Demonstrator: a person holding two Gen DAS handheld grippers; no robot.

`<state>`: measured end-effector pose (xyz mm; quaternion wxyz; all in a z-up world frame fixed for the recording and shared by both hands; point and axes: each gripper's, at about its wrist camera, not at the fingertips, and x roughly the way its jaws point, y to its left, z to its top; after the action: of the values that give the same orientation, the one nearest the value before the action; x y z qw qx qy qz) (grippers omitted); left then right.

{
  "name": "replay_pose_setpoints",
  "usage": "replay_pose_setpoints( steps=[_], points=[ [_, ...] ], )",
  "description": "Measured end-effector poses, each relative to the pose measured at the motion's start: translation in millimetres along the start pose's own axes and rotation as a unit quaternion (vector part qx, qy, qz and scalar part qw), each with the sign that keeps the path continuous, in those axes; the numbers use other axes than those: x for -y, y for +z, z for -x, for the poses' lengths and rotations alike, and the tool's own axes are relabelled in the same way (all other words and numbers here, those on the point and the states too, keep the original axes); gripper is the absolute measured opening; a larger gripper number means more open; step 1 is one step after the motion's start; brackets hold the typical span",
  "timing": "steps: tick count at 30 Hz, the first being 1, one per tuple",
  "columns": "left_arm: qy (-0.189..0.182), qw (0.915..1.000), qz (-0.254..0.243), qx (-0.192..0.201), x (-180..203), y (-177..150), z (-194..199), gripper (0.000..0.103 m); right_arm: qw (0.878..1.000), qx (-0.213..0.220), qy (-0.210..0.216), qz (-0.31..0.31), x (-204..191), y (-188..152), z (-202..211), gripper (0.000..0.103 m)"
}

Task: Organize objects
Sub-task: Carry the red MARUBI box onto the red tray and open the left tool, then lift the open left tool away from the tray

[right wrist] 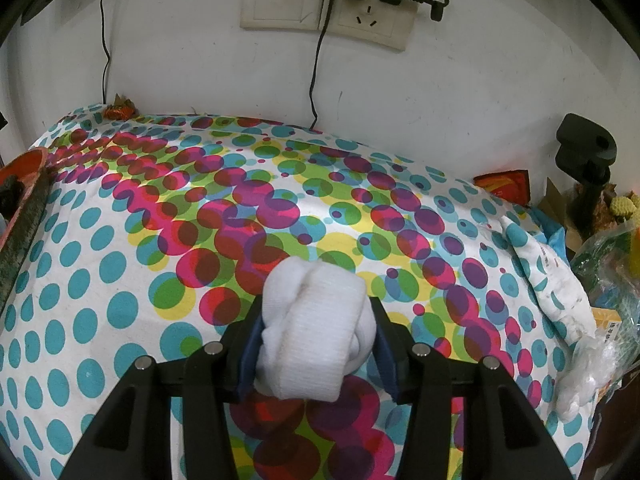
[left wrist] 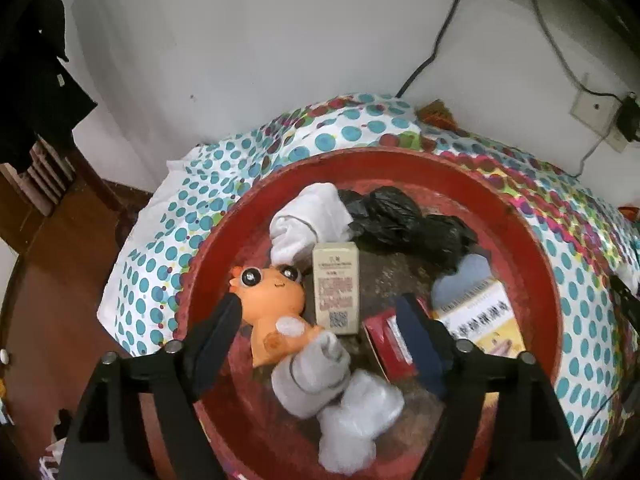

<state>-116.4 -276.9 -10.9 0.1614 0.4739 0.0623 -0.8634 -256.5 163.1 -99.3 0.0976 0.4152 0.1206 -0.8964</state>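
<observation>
Right claw (right wrist: 316,344) clamped on white rolled sock (right wrist: 314,320), red basin (left wrist: 532,240) far left; left claw (left wrist: 324,320) apart, empty.

The right gripper (right wrist: 318,340) is clamped on a rolled white sock (right wrist: 316,328), held over a table covered by a polka-dot cloth (right wrist: 120,248). At the far left edge shows a red rim, probably a basin (right wrist: 28,172). On the far wall, a socket plate (right wrist: 324,0) carries black plugs and cables.
</observation>
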Motion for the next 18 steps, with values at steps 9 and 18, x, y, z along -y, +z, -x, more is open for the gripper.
replay_pose_setpoints(
  steps=[9, 18],
  points=[
    [0.005, 0.9989, -0.033, 0.032, 6.7, -20.1, 36.6, 0.090, 1.000, 0.001, -0.005, 0.004, -2.3, 0.4, 0.3, 0.050],
    [0.003, 0.9996, 0.000, 0.029, -16.3, -41.0, 46.1, 0.097, 1.000, -0.001, 0.005, -0.005, 1.7, 0.3, -0.2, 0.050]
  ],
)
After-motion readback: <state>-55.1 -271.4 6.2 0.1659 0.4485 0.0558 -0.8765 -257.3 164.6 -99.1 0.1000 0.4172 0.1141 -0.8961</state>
